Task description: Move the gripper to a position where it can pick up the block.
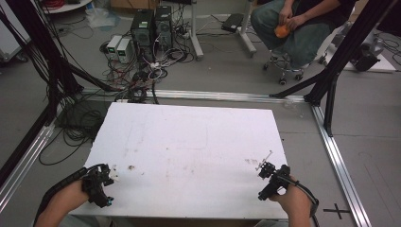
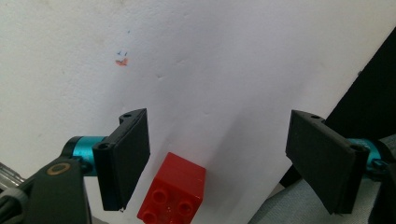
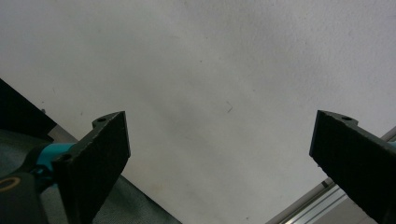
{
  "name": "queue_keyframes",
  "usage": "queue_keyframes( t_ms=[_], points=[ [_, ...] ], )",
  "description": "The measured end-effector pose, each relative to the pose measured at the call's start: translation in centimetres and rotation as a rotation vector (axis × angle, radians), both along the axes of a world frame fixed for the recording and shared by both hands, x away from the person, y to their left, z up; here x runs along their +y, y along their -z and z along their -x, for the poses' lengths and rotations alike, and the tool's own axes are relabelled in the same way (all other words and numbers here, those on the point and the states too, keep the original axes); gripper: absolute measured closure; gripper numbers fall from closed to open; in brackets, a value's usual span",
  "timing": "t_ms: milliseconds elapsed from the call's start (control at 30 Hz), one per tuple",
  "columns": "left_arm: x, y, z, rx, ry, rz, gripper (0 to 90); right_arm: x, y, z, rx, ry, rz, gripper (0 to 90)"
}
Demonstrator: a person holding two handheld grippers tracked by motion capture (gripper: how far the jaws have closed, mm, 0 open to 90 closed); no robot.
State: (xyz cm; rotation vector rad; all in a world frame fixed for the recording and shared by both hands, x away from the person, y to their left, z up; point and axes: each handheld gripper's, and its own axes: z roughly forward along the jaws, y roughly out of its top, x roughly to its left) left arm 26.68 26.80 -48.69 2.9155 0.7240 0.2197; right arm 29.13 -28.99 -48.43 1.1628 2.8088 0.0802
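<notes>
White desk [image 1: 189,142] as landmark. Left tongs [image 2: 217,161] at desk's near left corner, jaws spread wide, gripping nothing. Red toy brick [image 2: 173,195] on desk near its front edge, studs up, between left jaws, nearer left-hand one, not touching. Right tongs [image 3: 219,163] at desk's near right corner, jaws wide apart, empty, above bare desk surface.

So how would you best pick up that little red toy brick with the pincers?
Probably by two opposite flat side walls of the red brick, not the studded face, whose bumps give the flat pads nothing even to press on. The left gripper is nearest: its jaws stand wide open, the brick lying on the white table by one jaw. Shift sideways to centre it, then close.
</notes>
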Motion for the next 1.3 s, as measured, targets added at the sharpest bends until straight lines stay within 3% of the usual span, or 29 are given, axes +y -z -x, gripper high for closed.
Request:
queue_keyframes(
  t_ms=[533, 1300],
  points=[
    [-0.07, -0.07, 0.07, -0.005, 0.001, -0.005, 22.1, -0.01, -0.28, 0.04, -0.008, -0.001, -0.006, 4.3],
    [0.12, -0.09, 0.17, -0.005, 0.017, 0.02, 22.1, -0.3, -0.52, 0.26, -0.019, 0.002, -0.021, 4.3]
  ],
)
